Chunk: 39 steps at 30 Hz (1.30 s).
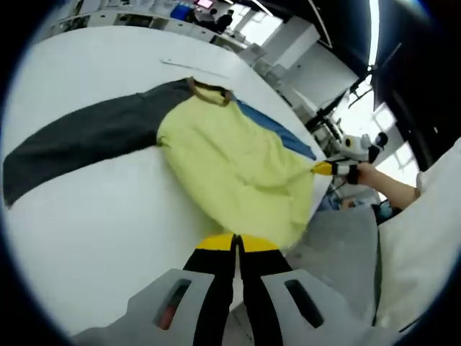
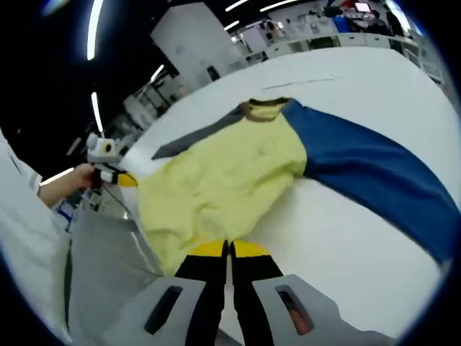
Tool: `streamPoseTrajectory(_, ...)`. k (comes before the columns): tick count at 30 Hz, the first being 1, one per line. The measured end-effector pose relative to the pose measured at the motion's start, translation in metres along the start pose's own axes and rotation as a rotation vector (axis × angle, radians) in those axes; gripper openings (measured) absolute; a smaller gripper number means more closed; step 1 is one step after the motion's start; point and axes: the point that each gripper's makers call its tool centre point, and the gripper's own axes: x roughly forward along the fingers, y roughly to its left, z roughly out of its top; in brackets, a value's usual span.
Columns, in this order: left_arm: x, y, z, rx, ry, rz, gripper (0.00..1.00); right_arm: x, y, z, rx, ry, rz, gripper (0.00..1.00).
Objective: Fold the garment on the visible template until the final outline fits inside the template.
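The garment (image 1: pixel 230 162), a yellow-bodied shirt with one dark grey sleeve (image 1: pixel 79 140) and one blue sleeve (image 2: pixel 374 173), lies spread on a white table (image 1: pixel 94 231), collar toward the far side. Its hem hangs at the near table edge.

The left gripper (image 1: pixel 235 244) has its jaws pressed together on the yellow hem at one corner. The right gripper (image 2: pixel 228 249) likewise pinches the hem at the opposite corner, jaws closed on the fabric. Each gripper also appears in the other's view, held by a hand (image 1: pixel 378 176) beyond the table edge.

Both sleeves extend flat outward. Bare table surface lies around the sleeves and past the collar (image 2: pixel 263 109). No template outline can be made out.
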Motion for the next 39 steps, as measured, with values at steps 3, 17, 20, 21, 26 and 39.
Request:
streamPoseTrajectory(3, -0.003, -0.004, 0.011, 0.029, -0.006, -0.009, 0.00, -0.001, 0.005, 0.013, -0.023, -0.010, 0.010, 0.02)
streamPoseTrajectory(17, -0.001, 0.016, 0.036, 0.015, -0.012, 0.023, 0.00, -0.002, -0.008, 0.053, -0.068, -0.037, -0.003, 0.02)
streamPoseTrajectory(20, 0.002, 0.012, 0.027, 0.024, 0.000, 0.008, 0.00, -0.001, -0.008, 0.053, -0.065, -0.036, 0.000, 0.02)
streamPoseTrajectory(21, 0.003, 0.012, 0.023, 0.026, 0.009, 0.008, 0.00, 0.000, -0.008, 0.052, -0.066, -0.034, 0.001, 0.02)
streamPoseTrajectory(26, 0.001, 0.016, 0.008, -0.024, 0.022, 0.018, 0.12, 0.002, -0.009, 0.047, -0.060, -0.020, 0.001, 0.02)
streamPoseTrajectory(39, 0.018, 0.008, -0.018, -0.144, -0.001, -0.050, 0.23, 0.002, -0.010, 0.045, -0.057, -0.016, -0.001, 0.02)
